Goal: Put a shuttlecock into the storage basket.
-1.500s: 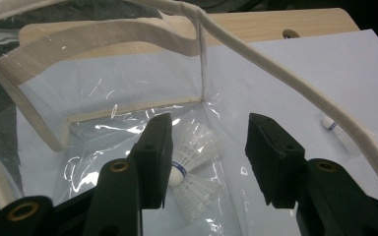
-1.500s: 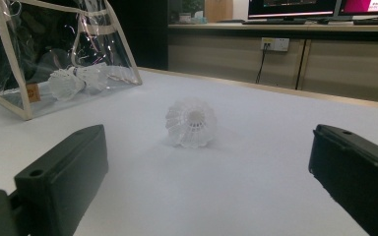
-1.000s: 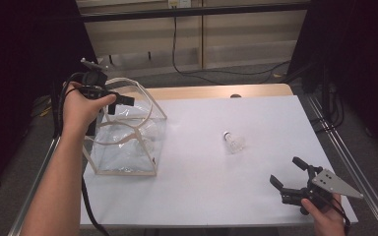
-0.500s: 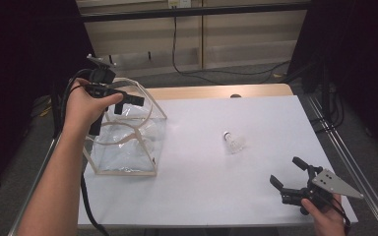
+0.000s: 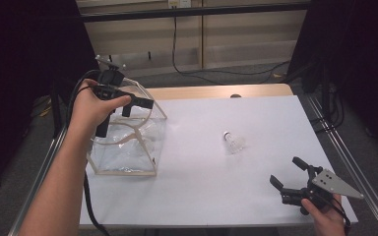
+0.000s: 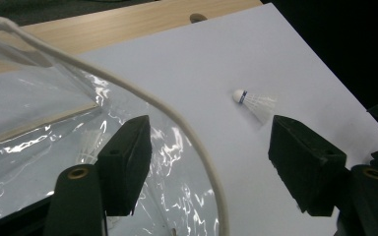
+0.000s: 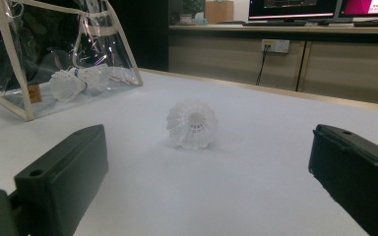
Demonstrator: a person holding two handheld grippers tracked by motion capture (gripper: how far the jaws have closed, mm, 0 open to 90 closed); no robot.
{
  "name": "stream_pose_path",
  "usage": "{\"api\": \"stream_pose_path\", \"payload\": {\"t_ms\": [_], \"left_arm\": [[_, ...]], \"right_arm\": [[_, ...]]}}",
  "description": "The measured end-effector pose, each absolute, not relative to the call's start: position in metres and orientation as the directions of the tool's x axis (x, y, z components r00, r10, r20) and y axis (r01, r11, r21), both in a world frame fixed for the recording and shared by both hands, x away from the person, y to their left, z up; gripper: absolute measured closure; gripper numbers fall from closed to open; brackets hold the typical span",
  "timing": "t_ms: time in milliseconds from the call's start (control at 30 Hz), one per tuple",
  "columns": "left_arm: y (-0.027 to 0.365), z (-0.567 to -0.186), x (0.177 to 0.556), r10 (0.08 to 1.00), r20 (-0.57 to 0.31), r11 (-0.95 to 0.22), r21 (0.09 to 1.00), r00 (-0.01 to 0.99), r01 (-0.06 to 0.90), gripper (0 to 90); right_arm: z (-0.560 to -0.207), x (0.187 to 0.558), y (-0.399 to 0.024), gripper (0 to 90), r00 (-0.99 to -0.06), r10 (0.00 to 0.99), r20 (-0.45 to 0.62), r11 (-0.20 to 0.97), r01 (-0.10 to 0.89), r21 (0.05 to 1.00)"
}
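Surface (image 5: 216, 196): white sheet over a light wooden top; a bare wooden strip shows along the far edge, with a small dark hole (image 5: 235, 96) in it. Metal rails (image 5: 347, 162) run along both sides.

Cabinet fronts (image 5: 246, 46): beige panels behind the surface, under a dark horizontal bar (image 5: 197, 11).

Wall socket (image 7: 275, 45): white, on a cabinet front; black cable (image 5: 174, 49) hangs from it and trails along the floor.

Monitors (image 7: 295, 7): two lit screens above the cabinets, lower edges visible in the right gripper view.

Surroundings: dark drapes (image 5: 354, 59) at both sides.
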State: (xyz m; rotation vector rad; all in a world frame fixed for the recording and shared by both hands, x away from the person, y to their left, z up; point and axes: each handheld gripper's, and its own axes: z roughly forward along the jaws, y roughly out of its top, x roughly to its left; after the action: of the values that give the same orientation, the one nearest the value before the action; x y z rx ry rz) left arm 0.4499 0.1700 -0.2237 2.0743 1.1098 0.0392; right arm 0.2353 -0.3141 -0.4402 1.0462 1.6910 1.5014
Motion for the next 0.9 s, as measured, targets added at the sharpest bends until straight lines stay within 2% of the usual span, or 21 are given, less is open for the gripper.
{"api": "stream_pose_path", "payload": {"t_ms": [900], "left_arm": [[0.126, -0.227, 0.436, 0.638, -0.283, -0.406, 0.666, 0.716, 0.625, 15.1]], "right_arm": [[-0.44, 0.235, -0.314, 1.2, -0.48, 0.876, 0.045, 0.029, 0.145, 0.989]]}}
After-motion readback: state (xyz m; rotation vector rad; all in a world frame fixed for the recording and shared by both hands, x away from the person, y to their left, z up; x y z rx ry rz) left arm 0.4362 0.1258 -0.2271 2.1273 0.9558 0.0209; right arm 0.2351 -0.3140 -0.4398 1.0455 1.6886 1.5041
